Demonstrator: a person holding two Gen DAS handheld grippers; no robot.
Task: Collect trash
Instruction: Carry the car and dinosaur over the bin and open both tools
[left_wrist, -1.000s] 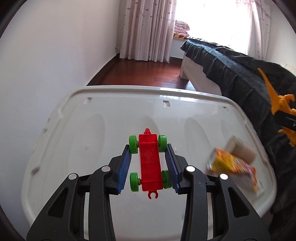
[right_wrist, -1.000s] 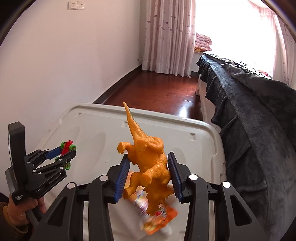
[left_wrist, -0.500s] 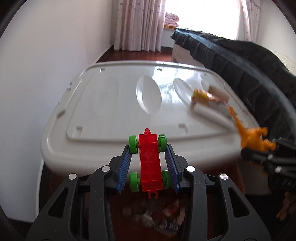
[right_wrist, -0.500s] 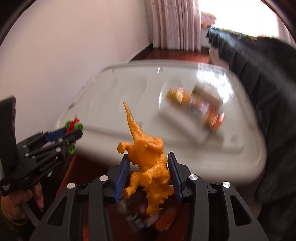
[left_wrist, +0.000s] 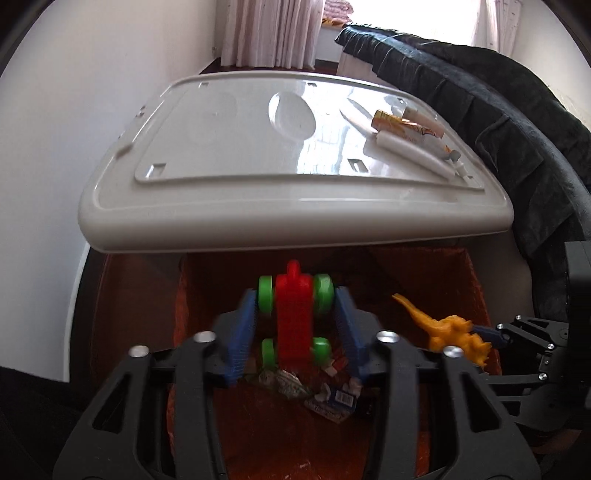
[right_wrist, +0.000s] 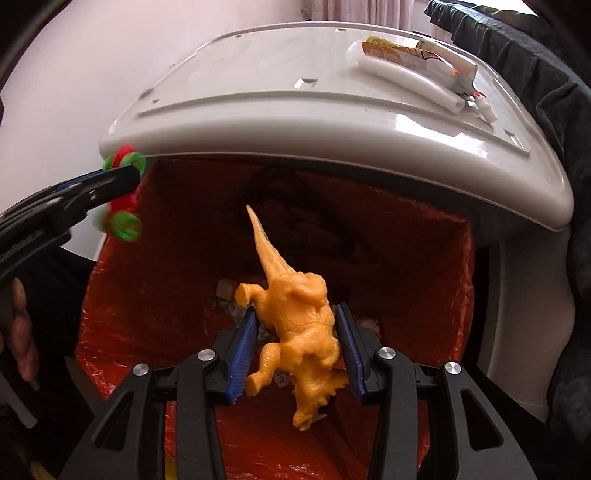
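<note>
A red toy car with green wheels sits between the blue pads of my left gripper. The jaws are opening, and small gaps show beside the wheels. An orange toy dinosaur hangs head down between the pads of my right gripper. Those jaws are opening too, and the pads no longer squeeze it. Both grippers point down into a bin lined with an orange bag. The left wrist view shows the dinosaur at the right. The right wrist view shows the blurred car at the left.
A white plastic lid overhangs the bin's far side, carrying a yellow snack wrapper and a white tube. Wrappers and scraps lie at the bin's bottom. A dark blanket covers the bed on the right. A person's hand holds the left gripper.
Both grippers pulled back from over the white lid and dropped above the orange-lined bin. Their jaws have widened around the car and the dinosaur, and the car now looks blurred.
</note>
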